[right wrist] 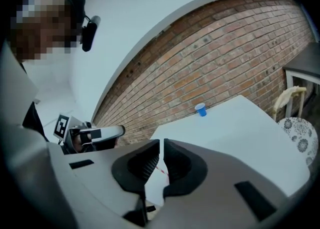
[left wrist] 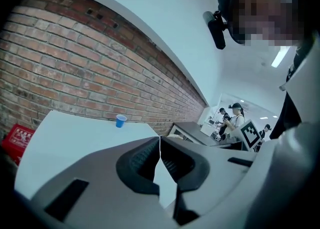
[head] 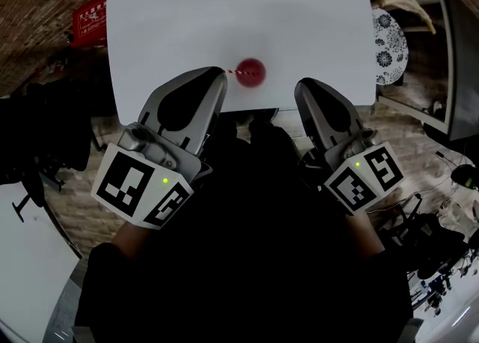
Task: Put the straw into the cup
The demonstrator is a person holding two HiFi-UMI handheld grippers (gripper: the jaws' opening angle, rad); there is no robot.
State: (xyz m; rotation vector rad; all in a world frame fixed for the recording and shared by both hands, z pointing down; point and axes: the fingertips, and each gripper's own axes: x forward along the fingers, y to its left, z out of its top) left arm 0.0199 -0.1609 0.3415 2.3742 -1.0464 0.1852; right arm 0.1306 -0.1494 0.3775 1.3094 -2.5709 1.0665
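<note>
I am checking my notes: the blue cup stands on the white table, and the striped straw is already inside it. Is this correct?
Not quite. The striped straw lies on the white table, apart from the blue cup. The right gripper view shows this.

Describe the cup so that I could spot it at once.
Start at the large white table before the red brick wall. On it stands one small blue cup, whose inside looks dark red from above. Its only neighbour is a thin red-and-white striped straw; the cup is the round, upright one.
</note>
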